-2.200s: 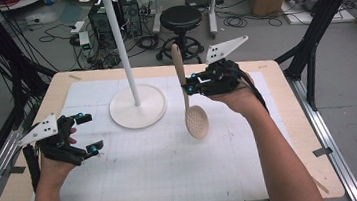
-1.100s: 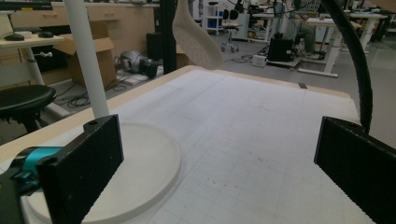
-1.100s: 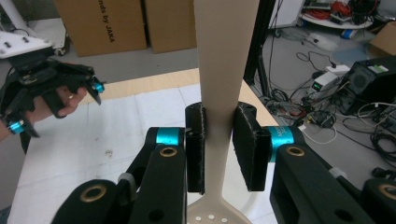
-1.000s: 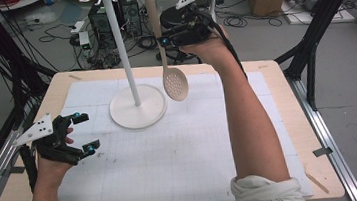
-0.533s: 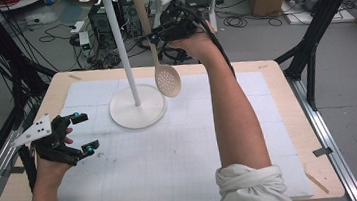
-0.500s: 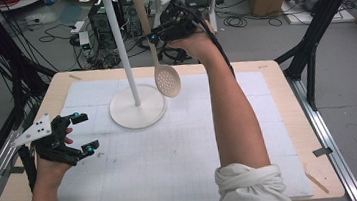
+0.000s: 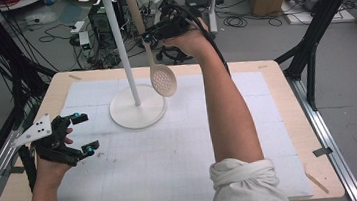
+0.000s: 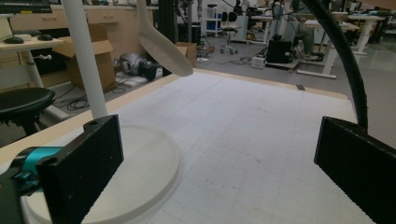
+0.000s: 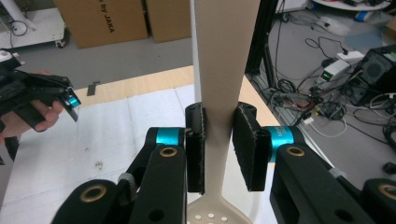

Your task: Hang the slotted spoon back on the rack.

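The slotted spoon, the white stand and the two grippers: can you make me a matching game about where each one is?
Things:
1. slotted spoon
2. white stand
3. left gripper
4. right gripper

Places or states:
A. open, low over the mat, holding nothing
B. hanging in the air, bowl down
C. raised high, clamped on a handle
D. standing on the mat

Pairs: 1-B, 2-D, 3-A, 4-C
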`<state>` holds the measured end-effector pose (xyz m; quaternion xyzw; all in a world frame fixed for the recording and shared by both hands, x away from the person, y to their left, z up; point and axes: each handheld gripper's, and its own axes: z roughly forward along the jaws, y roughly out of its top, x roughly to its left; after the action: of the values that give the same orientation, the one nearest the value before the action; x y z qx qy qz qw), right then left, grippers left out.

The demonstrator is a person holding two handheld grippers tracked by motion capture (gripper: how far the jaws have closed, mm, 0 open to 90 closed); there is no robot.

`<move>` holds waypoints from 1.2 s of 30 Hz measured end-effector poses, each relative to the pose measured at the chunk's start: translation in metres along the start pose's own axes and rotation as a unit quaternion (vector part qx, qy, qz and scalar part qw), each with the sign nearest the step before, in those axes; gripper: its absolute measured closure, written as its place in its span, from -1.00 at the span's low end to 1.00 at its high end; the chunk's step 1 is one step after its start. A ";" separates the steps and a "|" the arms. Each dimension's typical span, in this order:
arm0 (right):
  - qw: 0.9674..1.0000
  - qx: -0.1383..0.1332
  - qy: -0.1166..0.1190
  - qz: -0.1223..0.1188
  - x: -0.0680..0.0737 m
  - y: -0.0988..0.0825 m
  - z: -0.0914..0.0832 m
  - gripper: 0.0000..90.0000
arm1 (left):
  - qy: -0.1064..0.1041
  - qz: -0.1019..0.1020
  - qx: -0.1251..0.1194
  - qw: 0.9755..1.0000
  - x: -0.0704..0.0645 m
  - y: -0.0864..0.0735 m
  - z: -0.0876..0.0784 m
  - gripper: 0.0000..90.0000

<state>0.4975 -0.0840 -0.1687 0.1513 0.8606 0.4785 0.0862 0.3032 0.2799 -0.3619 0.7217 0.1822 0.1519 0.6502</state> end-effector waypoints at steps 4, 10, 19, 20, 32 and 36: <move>1.000 0.003 0.007 -0.007 0.003 0.001 0.003 0.67 | 0.001 0.000 0.001 1.000 0.000 0.000 0.000 -0.96; 1.000 0.007 0.010 -0.013 0.007 0.003 0.005 0.67 | 0.001 0.000 -0.002 1.000 0.000 0.000 -0.001 -0.96; 1.000 0.020 0.011 -0.008 0.006 0.001 0.010 0.67 | 0.000 0.002 0.002 1.000 0.000 0.000 0.000 -0.96; 1.000 0.018 0.011 -0.008 0.006 0.001 0.011 0.67 | 0.000 0.002 0.001 1.000 0.000 0.000 0.000 -0.96; 1.000 0.000 0.006 0.016 0.001 0.000 0.014 0.41 | 0.000 0.000 0.000 1.000 0.000 0.000 0.001 -0.96; 1.000 0.004 0.000 0.022 0.002 -0.001 0.011 0.34 | -0.001 0.001 0.000 1.000 -0.001 0.000 0.001 -0.96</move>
<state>0.4987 -0.0753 -0.1756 0.1705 0.8590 0.4770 0.0748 0.3030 0.2789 -0.3620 0.7223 0.1808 0.1514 0.6501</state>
